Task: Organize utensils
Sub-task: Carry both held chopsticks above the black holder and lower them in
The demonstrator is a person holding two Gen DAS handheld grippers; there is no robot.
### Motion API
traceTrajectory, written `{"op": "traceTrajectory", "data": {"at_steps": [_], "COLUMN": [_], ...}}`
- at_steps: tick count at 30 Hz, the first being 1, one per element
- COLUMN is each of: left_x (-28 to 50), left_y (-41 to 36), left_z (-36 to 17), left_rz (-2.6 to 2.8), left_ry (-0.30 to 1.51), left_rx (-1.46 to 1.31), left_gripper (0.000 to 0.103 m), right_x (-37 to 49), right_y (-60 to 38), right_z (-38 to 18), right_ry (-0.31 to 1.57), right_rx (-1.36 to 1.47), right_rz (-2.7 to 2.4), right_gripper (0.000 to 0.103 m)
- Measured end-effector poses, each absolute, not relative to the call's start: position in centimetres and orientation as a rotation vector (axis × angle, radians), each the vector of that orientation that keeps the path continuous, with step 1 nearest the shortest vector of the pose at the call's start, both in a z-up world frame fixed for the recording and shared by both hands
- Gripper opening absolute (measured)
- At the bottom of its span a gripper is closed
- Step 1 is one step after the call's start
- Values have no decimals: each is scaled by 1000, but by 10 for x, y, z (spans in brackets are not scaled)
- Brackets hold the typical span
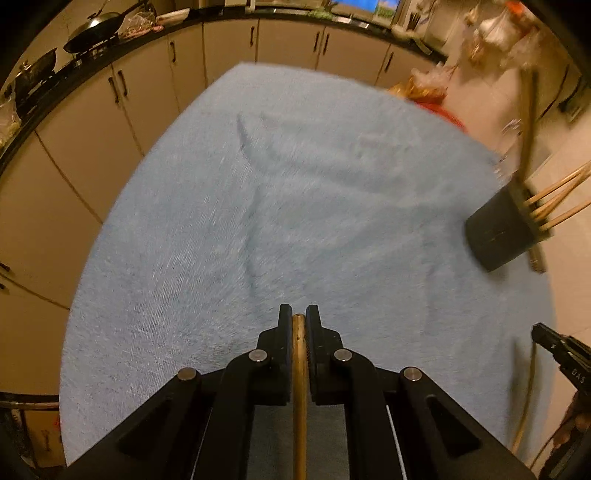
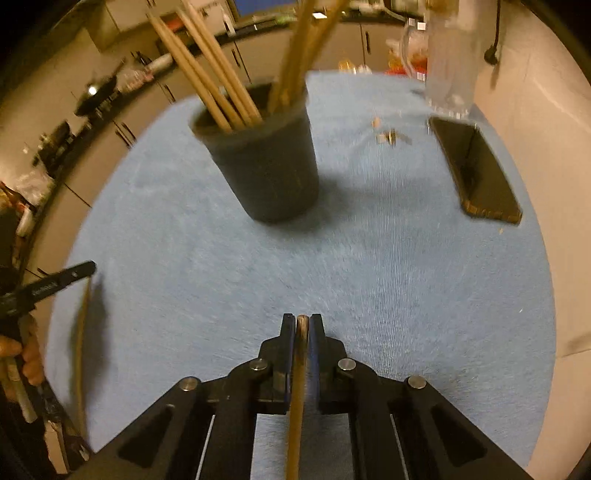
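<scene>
My left gripper (image 1: 298, 312) is shut on a wooden stick utensil (image 1: 299, 387) that runs back between its fingers, above the blue cloth (image 1: 258, 221). My right gripper (image 2: 302, 320) is shut on another thin wooden utensil (image 2: 297, 398). A dark holder cup (image 2: 266, 162) stands upright on the cloth ahead of the right gripper, with several wooden chopsticks (image 2: 207, 70) standing in it. The cup also shows in the left wrist view (image 1: 498, 229) at the far right. The left gripper shows at the left edge of the right wrist view (image 2: 55, 282), with its stick hanging down.
A black phone (image 2: 476, 170) lies on the cloth at the right, a clear glass jar (image 2: 450, 59) behind it. Small bits lie on the cloth (image 2: 388, 136). Kitchen cabinets (image 1: 110, 110) and a counter with pans (image 1: 96, 31) run behind the round table.
</scene>
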State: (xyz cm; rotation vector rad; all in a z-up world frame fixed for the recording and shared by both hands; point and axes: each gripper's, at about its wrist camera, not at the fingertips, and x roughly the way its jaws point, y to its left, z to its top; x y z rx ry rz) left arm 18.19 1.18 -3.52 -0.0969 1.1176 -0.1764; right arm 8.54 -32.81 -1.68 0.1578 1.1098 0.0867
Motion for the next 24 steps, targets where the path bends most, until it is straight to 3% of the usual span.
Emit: {"op": "traceTrajectory", "data": {"at_steps": [9, 24], "left_x": [159, 151], "left_y": [-1, -33], "left_z": [52, 133], "left_rz": [-314, -427], "left_ry": [925, 749], "left_rx": [-139, -145], "left_gripper": [7, 7], "right_x": [61, 48], "right_y": [-325, -311], "right_z": [78, 155], "right_ry": [878, 718], "right_rx": [159, 121], "right_rz": [143, 166], "right_gripper": [8, 8]}}
